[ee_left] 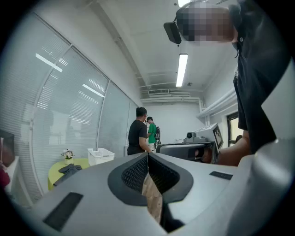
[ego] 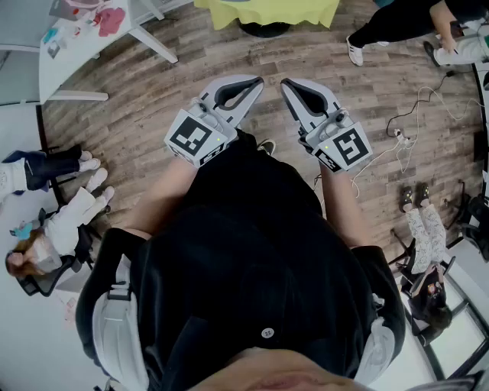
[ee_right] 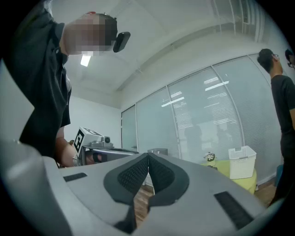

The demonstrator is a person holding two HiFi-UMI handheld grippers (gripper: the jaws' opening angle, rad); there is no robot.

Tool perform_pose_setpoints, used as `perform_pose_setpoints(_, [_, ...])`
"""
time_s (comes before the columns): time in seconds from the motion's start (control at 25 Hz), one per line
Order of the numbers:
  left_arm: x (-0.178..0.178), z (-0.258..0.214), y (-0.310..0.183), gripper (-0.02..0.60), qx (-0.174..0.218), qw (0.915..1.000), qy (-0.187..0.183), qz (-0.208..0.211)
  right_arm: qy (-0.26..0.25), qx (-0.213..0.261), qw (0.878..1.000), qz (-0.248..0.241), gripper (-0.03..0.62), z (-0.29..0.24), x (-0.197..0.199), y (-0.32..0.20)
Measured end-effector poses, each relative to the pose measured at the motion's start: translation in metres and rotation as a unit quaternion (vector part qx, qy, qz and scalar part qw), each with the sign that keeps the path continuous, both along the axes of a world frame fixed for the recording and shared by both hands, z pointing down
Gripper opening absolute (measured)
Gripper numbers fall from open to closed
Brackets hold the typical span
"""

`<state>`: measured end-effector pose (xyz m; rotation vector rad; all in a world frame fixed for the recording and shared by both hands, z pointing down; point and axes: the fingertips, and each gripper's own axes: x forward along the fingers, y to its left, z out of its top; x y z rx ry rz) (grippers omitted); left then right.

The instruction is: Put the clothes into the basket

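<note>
In the head view I hold both grippers side by side over the wooden floor, in front of my black shirt. The left gripper (ego: 252, 82) and the right gripper (ego: 287, 84) are both shut, with nothing in them. The left gripper view shows its jaws (ee_left: 148, 156) pressed together. Beyond them, a white basket (ee_left: 100, 156) stands on a yellow-green table (ee_left: 57, 171) beside dark clothes (ee_left: 69, 169). The right gripper (ee_right: 148, 156) is also shut and empty. That same basket (ee_right: 242, 162) and table (ee_right: 233, 176) lie far off to its right.
Two people (ee_left: 138, 134) stand near the glass wall. Another person (ee_right: 282, 97) is at the right edge. A white table (ego: 84, 46) is at upper left, the yellow table (ego: 267, 11) at the top. Cables (ego: 405, 137) trail on the floor at the right.
</note>
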<state>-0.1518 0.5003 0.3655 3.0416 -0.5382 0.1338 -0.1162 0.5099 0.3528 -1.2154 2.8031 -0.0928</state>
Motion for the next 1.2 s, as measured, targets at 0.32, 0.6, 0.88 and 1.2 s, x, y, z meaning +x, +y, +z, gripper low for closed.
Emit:
perform_pose_setpoints(0.32, [0.004, -0.005, 0.002, 0.011, 0.004, 1.0000, -0.009, 0.003, -0.010, 0.001, 1.000, 0.007, 0.026, -0.006, 0.007, 0.002])
perform_pose_setpoints(0.6, [0.015, -0.005, -0.015, 0.011, 0.002, 0.9999, -0.009, 0.011, -0.003, -0.005, 1.000, 0.020, 0.026, -0.006, 0.018, -0.018])
perform_pose_setpoints(0.88, [0.020, 0.001, -0.070, 0.011, -0.005, 0.9997, 0.000, 0.023, 0.007, -0.022, 0.999, 0.030, 0.027, 0.000, 0.019, -0.072])
perform_pose_setpoints(1.2, [0.016, -0.005, -0.168, 0.011, -0.007, 0.9996, 0.014, 0.023, 0.025, -0.034, 0.999, 0.024, 0.027, 0.000, 0.010, -0.166])
